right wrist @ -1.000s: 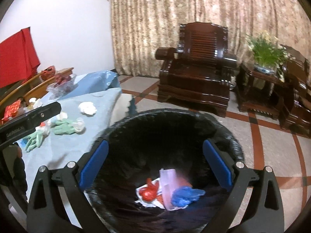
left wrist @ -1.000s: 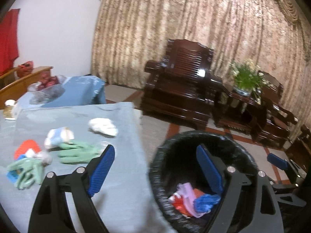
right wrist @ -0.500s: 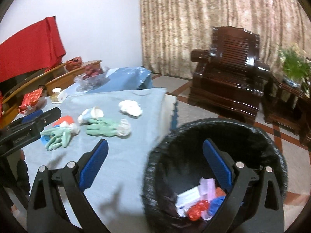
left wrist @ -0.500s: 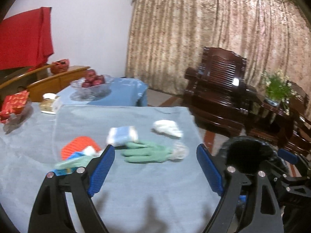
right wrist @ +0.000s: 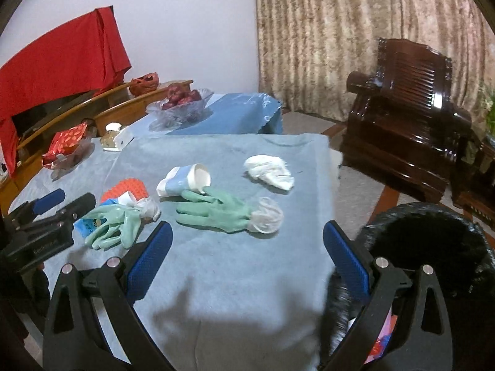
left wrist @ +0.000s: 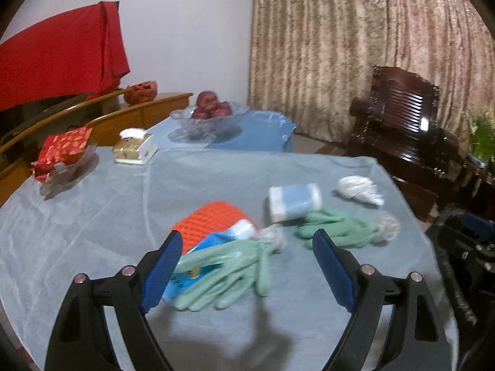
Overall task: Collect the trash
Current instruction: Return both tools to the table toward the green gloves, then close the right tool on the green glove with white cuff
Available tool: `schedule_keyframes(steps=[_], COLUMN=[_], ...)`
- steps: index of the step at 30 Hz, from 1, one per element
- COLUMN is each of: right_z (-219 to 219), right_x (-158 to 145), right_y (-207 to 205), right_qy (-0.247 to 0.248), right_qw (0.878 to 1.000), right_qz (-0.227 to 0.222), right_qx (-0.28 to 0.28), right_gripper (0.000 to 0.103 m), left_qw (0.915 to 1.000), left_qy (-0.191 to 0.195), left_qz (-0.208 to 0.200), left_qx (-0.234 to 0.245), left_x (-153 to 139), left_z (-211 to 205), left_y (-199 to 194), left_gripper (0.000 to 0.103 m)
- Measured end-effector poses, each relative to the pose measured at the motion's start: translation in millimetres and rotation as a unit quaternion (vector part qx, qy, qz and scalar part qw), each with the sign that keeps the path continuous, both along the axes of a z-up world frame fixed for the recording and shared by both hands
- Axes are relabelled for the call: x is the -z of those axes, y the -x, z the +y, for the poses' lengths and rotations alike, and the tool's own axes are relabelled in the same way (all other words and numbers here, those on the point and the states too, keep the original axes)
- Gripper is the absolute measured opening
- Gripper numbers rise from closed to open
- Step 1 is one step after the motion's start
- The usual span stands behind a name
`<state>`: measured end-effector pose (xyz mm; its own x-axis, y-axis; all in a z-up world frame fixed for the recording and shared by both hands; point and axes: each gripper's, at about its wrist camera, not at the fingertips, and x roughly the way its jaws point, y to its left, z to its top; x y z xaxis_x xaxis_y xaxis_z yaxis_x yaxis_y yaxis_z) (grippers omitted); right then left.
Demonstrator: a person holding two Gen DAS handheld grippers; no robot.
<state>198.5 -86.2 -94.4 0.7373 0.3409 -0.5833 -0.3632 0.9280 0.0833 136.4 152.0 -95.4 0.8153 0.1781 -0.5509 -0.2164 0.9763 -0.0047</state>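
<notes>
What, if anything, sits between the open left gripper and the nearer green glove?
Nothing visible: the left gripper hangs open with the near glove between its fingers, lying partly over a blue wrapper.

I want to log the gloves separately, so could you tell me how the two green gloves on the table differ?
The left glove lies on top of a blue wrapper and beside the orange mesh; the right glove lies flat on the bare cloth. The left glove's fingers point toward the camera, the right glove's point left toward the paper cup. Both are green with clear cuffs.
</notes>
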Motion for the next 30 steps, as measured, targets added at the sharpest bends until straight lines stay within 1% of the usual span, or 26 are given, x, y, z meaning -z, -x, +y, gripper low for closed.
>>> schedule_keyframes(steps=[7,13,21,26,30], right_z=[27,38,42,47,48], right_x=[23,43,65,74,82], right_y=[-26,-55,-93,-105,-114], right_qy=[0.012,0.022,0.043,0.054,0.057], right_qw=[1.000,0.999,0.997,0.995,0.993], right_qz=[0.020,0.038,0.066,0.080,0.104], right_qx=[-0.007,0.004,0.025,0.023,0.019], right_gripper=[0.095,0.095,0.095,0.095,0.095], left_qw=[0.9993,0.9987,0.9978,0.9979,0.9978], left_qy=[-0.003,0.012,0.027,0.026,0.027], left_qz=[0.032,0.044,0.047,0.047,0.047], left_qx=[-0.019,-0.023,-0.037,-0.036,-0.038], left_x=[26,40,48,48,49], left_z=[27,31,36,36,37], left_y=[-12,-23,-35,-36,-37], left_gripper=[0.084,0.084,0.084,0.084,0.084])
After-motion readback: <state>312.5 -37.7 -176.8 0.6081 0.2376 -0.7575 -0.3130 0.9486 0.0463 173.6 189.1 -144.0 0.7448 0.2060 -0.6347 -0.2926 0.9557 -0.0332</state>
